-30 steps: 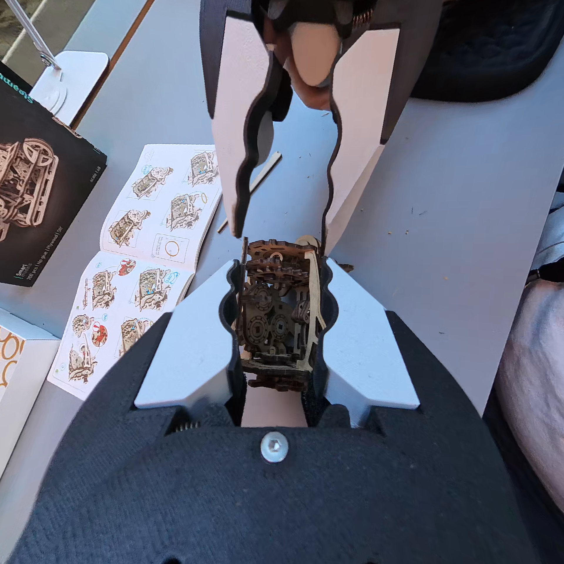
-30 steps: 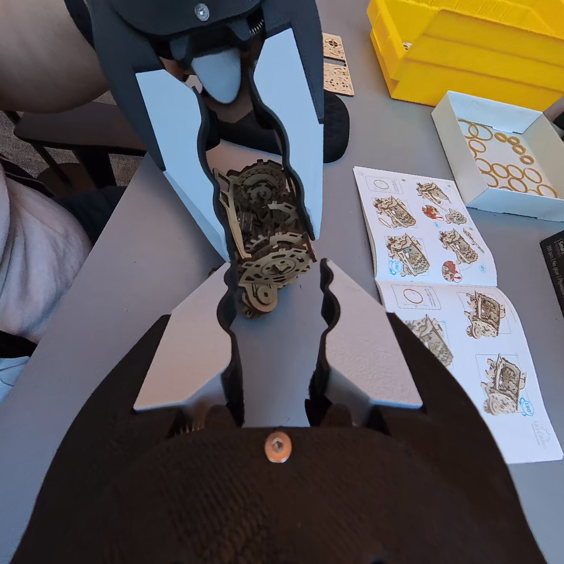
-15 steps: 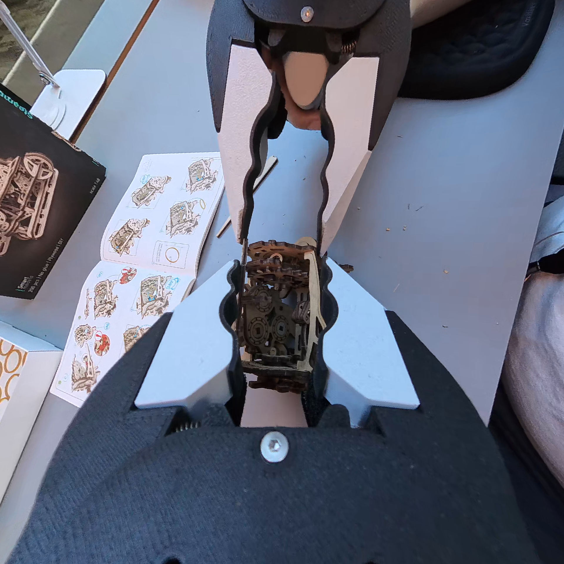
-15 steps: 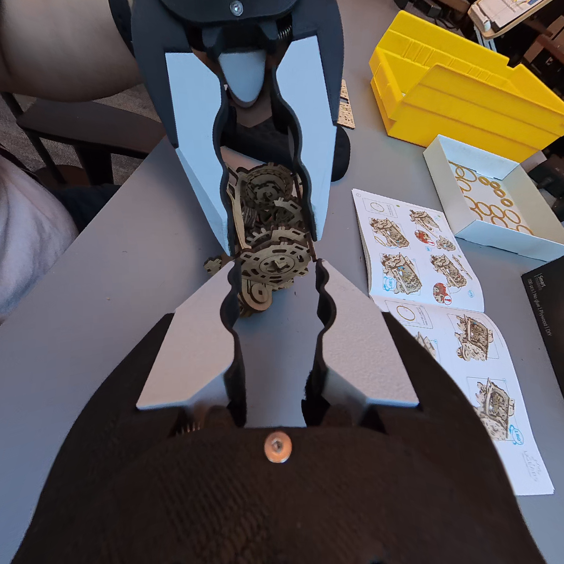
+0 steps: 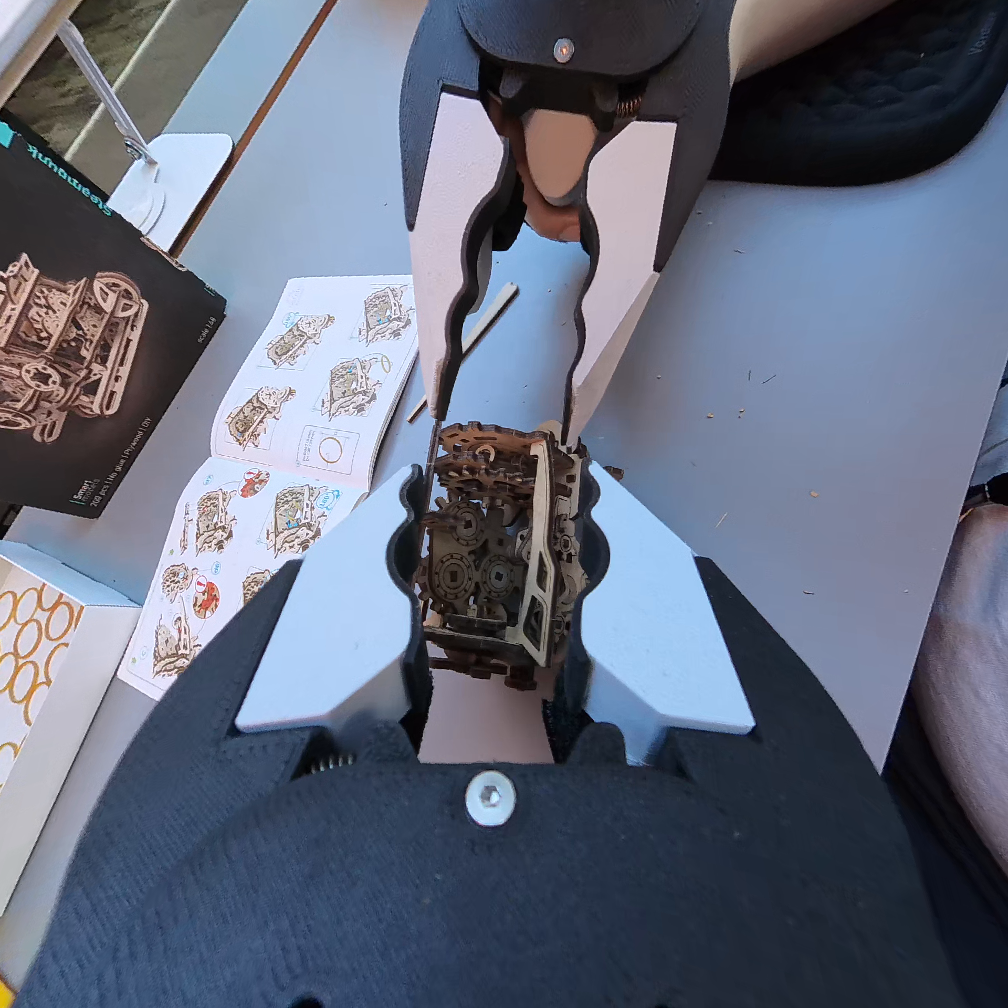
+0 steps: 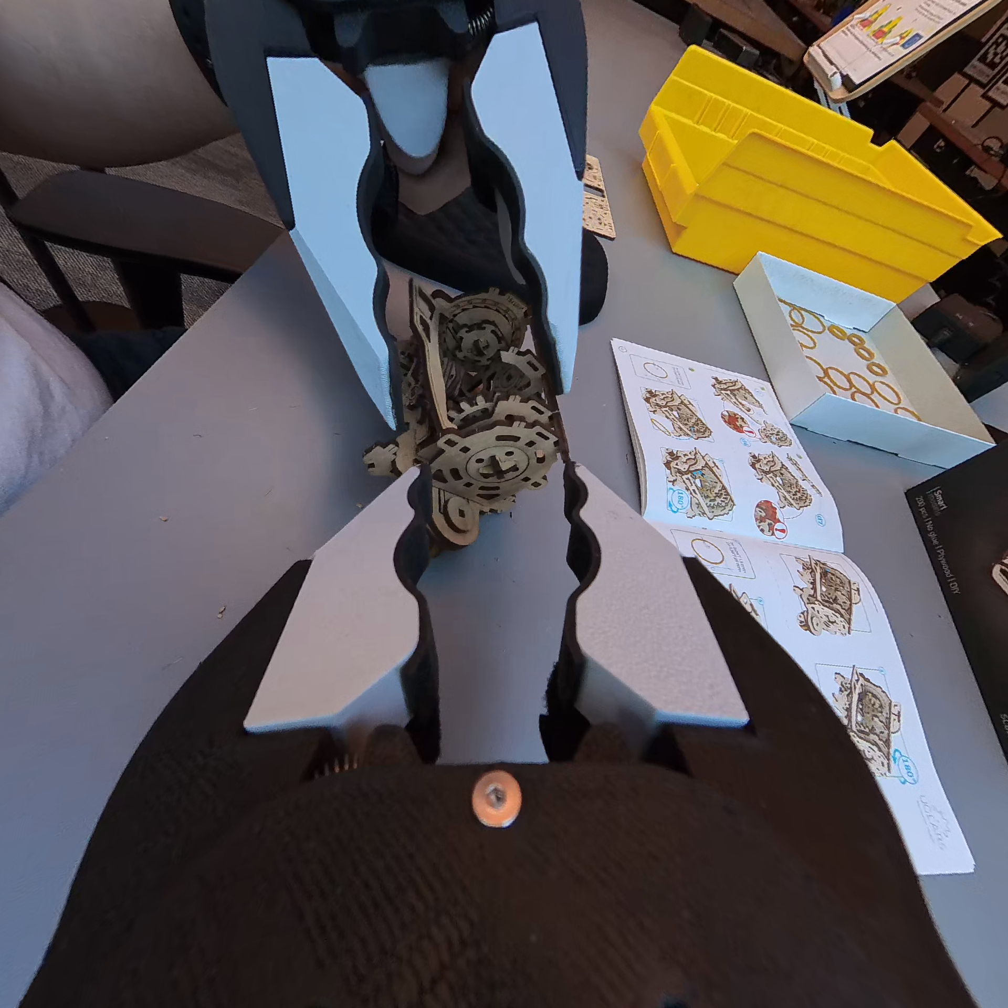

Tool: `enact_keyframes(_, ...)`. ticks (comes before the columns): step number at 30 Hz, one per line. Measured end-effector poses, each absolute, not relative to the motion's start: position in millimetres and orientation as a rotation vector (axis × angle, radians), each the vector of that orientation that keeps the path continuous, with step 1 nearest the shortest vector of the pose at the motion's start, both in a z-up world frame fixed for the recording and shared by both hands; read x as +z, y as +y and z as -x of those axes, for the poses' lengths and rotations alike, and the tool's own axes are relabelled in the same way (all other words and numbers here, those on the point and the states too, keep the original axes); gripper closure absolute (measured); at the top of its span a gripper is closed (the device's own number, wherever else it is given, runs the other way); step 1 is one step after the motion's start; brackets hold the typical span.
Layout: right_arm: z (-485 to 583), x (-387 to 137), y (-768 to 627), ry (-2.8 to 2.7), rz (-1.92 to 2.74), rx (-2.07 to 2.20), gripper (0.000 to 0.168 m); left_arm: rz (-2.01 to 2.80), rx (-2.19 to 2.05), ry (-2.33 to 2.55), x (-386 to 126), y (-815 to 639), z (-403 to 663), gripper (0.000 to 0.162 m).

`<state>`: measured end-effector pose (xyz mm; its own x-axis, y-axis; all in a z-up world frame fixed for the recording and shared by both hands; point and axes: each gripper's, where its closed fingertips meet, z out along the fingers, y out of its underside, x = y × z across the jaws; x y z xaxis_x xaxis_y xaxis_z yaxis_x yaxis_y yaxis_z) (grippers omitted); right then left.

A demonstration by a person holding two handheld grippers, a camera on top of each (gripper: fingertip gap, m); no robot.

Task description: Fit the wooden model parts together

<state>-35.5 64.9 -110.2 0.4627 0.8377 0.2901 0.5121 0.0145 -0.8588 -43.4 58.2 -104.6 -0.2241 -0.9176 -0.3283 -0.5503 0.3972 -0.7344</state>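
Your left tongs [image 5: 499, 491] grip the wooden model [image 5: 493, 551] above the grey worktop [image 5: 763, 382]. Your right tongs [image 6: 493, 480] gape, tips flanking its far end; booklet [image 6: 720, 463] lies right.

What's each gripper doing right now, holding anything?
Left gripper: closed on the wooden model.
Right gripper: open, nothing gripped, fingers either side of the model's near end.

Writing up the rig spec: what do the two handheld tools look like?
Both match: left tool and right tool each have a rounded black textured 3D-printed body, two pale grey wedge fingers with wavy black inner pads, a silver centre screw and small exposed coil springs. No cables or markings visible.
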Motion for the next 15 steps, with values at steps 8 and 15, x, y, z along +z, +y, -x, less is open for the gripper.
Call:
enact_keyframes(8, 40.0, -109.6, 56.4, -1.207, 1.616, 0.463, 0.112, 1.264, -0.598, 1.896, -105.8, 58.6, 41.0, 0.111)
enact_keyframes(15, 37.9, -106.0, 59.0, -1.117, 1.659, 0.590, 0.106, 1.301, -0.628, 1.886, -106.6, 60.6, 41.0, 0.110)
